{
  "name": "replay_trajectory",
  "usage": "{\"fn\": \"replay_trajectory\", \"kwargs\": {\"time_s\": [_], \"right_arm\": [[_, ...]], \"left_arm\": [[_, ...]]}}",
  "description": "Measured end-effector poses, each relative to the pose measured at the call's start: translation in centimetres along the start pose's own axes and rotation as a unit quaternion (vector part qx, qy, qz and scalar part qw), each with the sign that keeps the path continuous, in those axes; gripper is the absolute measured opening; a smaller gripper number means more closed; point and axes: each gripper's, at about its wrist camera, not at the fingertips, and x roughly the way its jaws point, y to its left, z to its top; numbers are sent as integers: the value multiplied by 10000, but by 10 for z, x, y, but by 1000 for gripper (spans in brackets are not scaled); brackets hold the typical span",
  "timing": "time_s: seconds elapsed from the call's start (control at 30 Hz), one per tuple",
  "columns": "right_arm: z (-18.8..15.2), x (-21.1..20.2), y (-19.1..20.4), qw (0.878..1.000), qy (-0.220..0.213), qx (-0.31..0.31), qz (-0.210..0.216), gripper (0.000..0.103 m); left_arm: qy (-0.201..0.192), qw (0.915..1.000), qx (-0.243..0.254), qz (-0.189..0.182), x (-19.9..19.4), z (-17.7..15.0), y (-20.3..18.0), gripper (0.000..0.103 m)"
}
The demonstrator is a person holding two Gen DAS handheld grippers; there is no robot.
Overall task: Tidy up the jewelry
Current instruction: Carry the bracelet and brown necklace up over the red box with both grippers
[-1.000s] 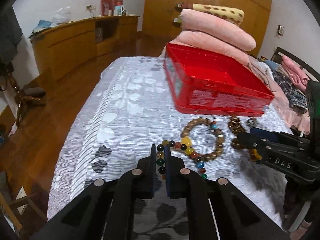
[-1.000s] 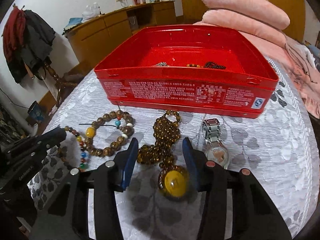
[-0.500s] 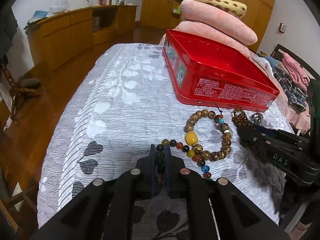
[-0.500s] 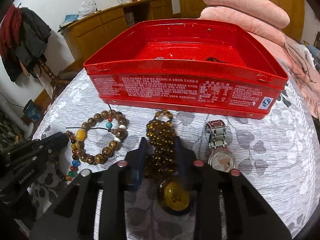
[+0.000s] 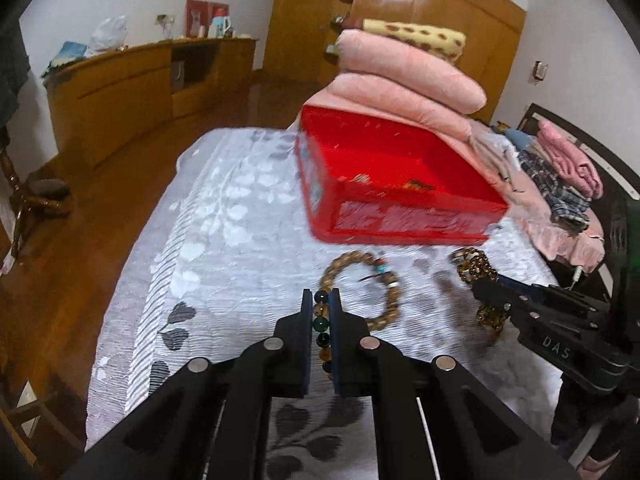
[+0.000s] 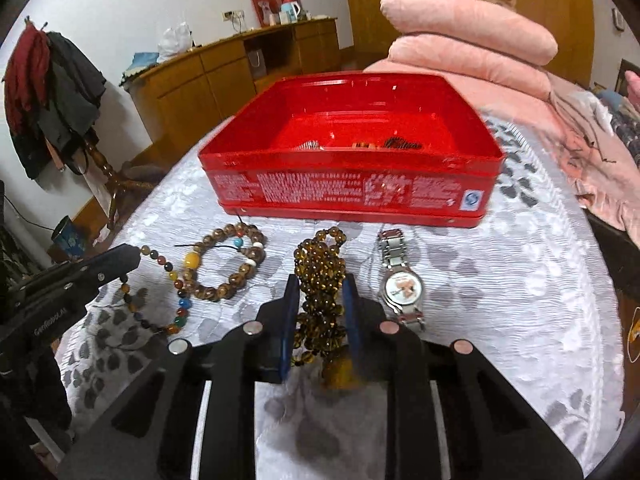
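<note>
My left gripper (image 5: 321, 300) is shut on a multicoloured bead bracelet (image 5: 322, 330) and holds it lifted off the cloth; it also shows in the right wrist view (image 6: 176, 280), hanging from the left gripper (image 6: 134, 254). My right gripper (image 6: 320, 288) is shut on a long amber bead necklace (image 6: 320, 276) lying on the cloth. A brown wooden bead bracelet (image 6: 228, 262) (image 5: 360, 288) lies between them. A silver wristwatch (image 6: 400, 288) lies to the right. The open red tin (image 6: 352, 160) (image 5: 392, 184) stands behind, with a few small pieces inside.
The table carries a white lace cloth (image 6: 500, 300) with grey leaves. Pink folded quilts (image 6: 468, 44) are stacked behind the tin. A wooden cabinet (image 5: 120, 92) runs along the far wall. A coat stand (image 6: 52, 96) is at the left, the floor below the table's left edge.
My right gripper closed around the amber necklace. My left gripper lifted with the multicoloured bracelet, pulling it off the cloth and away from the wooden bracelet.
</note>
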Motion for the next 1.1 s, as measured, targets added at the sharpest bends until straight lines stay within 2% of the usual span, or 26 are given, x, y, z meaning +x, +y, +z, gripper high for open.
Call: {"fn": "replay_trajectory", "kwargs": {"time_s": [0.33,0.5,1.1], "right_arm": [[3,-39,1,9993,-368,-37,-35,21],[6,-43,1,9992,-394,-23,-75,21],[26,-46,-6,9984,-525,2,-199,21]], "left_arm": [[-309,9991,236,-175,-19,16,-26,8],[-376,9988,302,-82,-15,24,-33,8],[-382,9984,395,-143,-5,37,-47,8]]}}
